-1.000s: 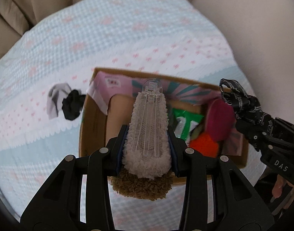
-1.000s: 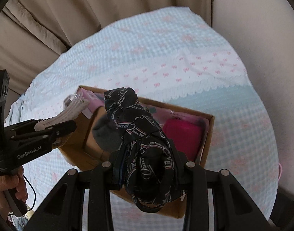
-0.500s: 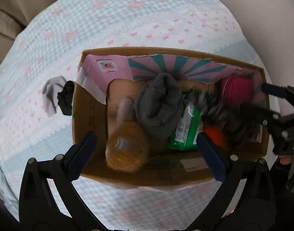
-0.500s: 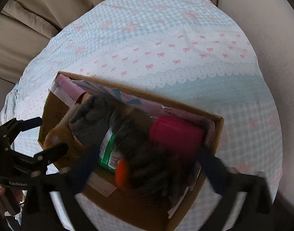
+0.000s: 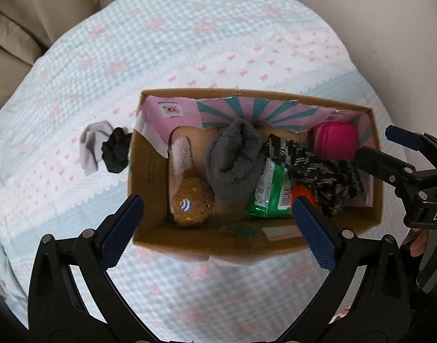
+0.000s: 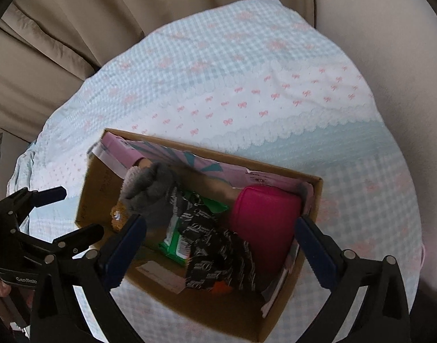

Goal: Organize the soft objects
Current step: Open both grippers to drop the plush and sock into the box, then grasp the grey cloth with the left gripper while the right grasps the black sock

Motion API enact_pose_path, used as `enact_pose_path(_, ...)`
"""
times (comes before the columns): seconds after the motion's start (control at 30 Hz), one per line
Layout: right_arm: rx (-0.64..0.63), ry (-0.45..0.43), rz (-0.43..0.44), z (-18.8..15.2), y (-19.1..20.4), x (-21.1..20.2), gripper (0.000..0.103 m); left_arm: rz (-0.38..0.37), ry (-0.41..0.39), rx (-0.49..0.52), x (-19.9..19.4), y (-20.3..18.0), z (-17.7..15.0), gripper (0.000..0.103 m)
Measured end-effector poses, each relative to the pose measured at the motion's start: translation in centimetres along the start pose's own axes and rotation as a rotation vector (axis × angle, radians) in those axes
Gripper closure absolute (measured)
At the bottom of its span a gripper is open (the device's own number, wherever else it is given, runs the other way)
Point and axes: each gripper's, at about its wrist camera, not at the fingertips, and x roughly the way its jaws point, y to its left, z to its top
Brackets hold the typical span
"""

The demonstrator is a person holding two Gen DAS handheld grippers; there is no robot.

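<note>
Both claws: your left gripper (image 5: 217, 217) and your right gripper (image 6: 220, 240) now stand wide apart and hold nothing; a second ago each was clamped on a soft thing above the box.
Left claw, change: the fuzzy slipper (image 5: 187, 183) you carried has left the jaws and lies inside the cardboard box (image 5: 144, 171), along its left wall, brown toe toward the near wall.
Right claw, change: the black printed cloth (image 6: 218, 248) is out of your jaws too; it sprawls in the right half of the box, draped over the green packet (image 5: 271, 191) and touching the pink pouch (image 5: 334, 140) in the far right corner.
Other contents: one grey rolled sock (image 5: 235, 160) sits mid-box between slipper and packet, and an orange thing (image 5: 301, 195) peeks out at the near wall, partly hidden by your left claw's blue pad.
Claw positions: both hover above the box, the left over its near wall, the right over its near right part; neither touches anything.
Left outside: two small pieces, a grey rag (image 5: 94, 148) and a black scrunched cloth (image 5: 115, 153), lie on the checked bedspread (image 5: 190, 43) just beside the box's left wall.
Meaning for the task: both drops look complete, so I judge the job nearly done.
Next, as a judgement: those two pieces sit on your left claw's side; expect them to bunch, so pinch deep.
</note>
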Motion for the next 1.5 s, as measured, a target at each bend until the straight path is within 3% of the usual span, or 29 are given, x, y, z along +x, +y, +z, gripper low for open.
enact_pose_path(0.47,0.010,-0.166,-0.132,-2.1,5.5,-11.6,0.000,-0.059,-0.191,0.047,-11.8,0.7,-3.3,0.000)
enact_pose_path(0.67,0.083,-0.270,-0.200,-4.6,9.4,-17.3,0.000,-0.135,-0.290,0.076,-17.6,3.0,-6.0,0.000)
enact_pose_path(0.9,0.179,-0.367,-0.290,-7.7,14.9,-21.6,0.000,-0.148,-0.424,0.129,-23.2,7.2,-9.4,0.000)
enact_pose_path(1.03,0.194,-0.436,-0.348,-9.2,18.3,-22.9,0.000,-0.148,-0.498,0.153,-25.7,10.2,-10.9,0.000)
enact_pose_path(1.2,0.206,-0.493,-0.353,-10.3,22.5,-23.3,0.000,-0.178,-0.544,0.145,-27.2,14.9,-12.0,0.000)
enact_pose_path(1.5,0.196,-0.528,-0.327,-9.5,29.3,-18.8,0.000,-0.181,-0.573,0.137,-24.8,24.7,-11.1,0.000)
